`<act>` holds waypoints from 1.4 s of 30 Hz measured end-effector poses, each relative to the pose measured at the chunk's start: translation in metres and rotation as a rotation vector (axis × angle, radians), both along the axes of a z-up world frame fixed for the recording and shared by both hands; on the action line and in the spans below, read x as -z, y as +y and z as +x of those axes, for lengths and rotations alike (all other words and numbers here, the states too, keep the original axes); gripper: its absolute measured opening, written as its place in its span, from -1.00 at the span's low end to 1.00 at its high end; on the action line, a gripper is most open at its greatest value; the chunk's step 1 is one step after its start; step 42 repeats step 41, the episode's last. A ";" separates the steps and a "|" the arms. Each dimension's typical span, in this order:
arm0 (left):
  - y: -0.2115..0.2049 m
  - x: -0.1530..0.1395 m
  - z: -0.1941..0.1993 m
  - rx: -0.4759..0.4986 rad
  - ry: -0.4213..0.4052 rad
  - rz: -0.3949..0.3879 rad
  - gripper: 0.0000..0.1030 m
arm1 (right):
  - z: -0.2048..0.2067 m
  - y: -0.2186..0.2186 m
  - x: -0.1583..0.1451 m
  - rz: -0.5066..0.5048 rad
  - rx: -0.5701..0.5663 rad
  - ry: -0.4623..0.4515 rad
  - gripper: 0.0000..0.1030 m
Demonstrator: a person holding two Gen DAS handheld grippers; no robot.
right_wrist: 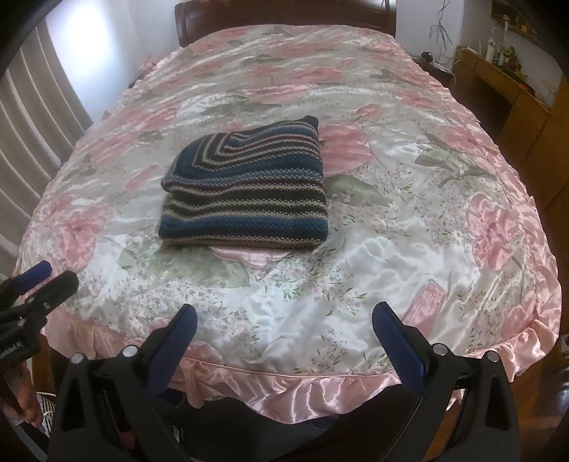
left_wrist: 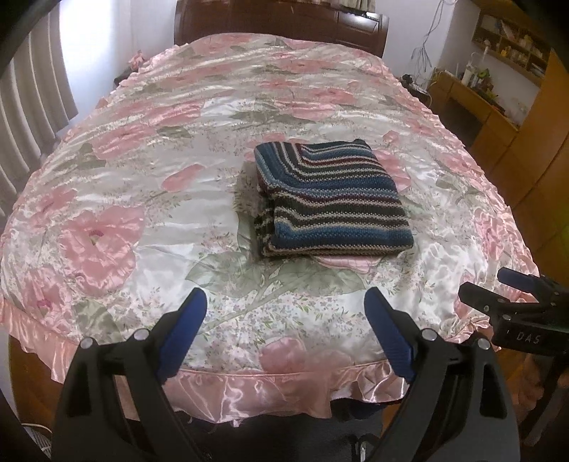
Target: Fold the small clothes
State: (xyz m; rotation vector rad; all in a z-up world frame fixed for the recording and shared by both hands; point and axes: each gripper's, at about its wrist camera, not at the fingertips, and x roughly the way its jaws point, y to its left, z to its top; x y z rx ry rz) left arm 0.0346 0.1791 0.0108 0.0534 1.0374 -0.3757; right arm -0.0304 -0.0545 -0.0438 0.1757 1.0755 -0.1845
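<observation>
Ahead of both claws, well beyond their fingertips, a striped knit sweater (left_wrist: 330,199) lies folded into a thick rectangle on the pink floral satin bedspread (left_wrist: 142,184). Left gripper (left_wrist: 286,302) gapes wide, holding nothing, poised above the bedspread's ruffled near edge. Right gripper (right_wrist: 284,316) is likewise spread wide and empty, just beside its partner.

floral bedspread (left_wrist: 177,149), headboard (left_wrist: 277,21), curtain (left_wrist: 32,89), desk (left_wrist: 473,103)

Dim, soft daylight from the curtained window (left_wrist: 32,89); satin glare; fisheye-bent edges.
</observation>
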 end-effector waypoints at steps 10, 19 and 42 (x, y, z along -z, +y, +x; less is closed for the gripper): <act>0.001 -0.001 0.000 -0.001 -0.022 0.034 0.74 | 0.001 0.005 -0.002 -0.006 -0.006 -0.001 0.92; 0.002 0.002 0.000 -0.005 -0.019 0.042 0.74 | 0.001 0.008 -0.001 -0.014 -0.007 -0.002 0.92; 0.006 0.011 0.004 -0.011 0.001 0.056 0.75 | 0.006 0.005 0.007 -0.025 -0.012 0.020 0.93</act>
